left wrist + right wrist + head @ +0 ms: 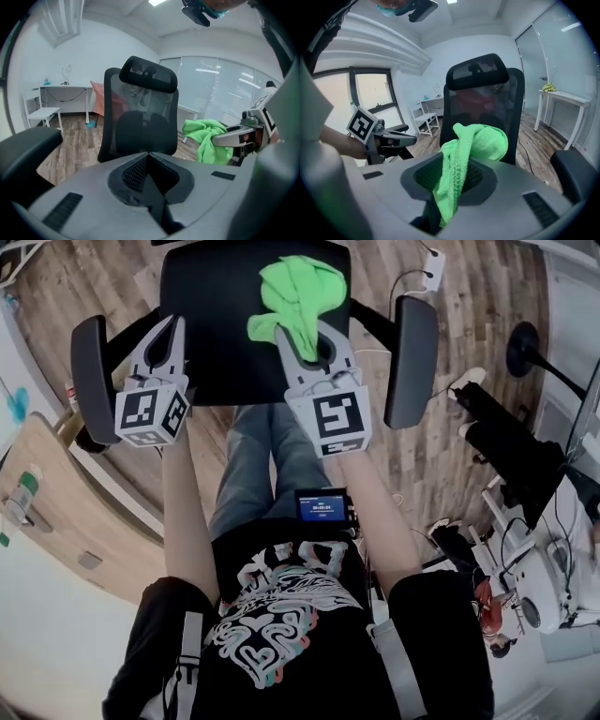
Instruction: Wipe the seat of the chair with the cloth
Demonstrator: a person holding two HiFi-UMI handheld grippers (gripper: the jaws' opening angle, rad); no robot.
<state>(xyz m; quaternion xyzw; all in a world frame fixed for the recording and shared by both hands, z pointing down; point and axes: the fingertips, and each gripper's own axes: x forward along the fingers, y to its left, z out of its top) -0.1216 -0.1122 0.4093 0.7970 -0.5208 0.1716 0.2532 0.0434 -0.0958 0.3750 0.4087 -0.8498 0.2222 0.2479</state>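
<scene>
Right claw (314,341) grips a crumpled bright green cloth (298,292) over the seat (211,329) of the black office chair (415,352); my left claw (174,324) hovers by the seat's left edge. Left gripper view: its jaws are pressed together, the chair's backrest (140,133) ahead. Right gripper view: cloth bunched between the jaws, before that backrest.

No words or numbers can be read: the small screen (322,505) at centre frame shows digits too small to tell, the shirt (272,615) print below is illegible, and the marker cubes (335,423) bear only black-and-white squares.
</scene>
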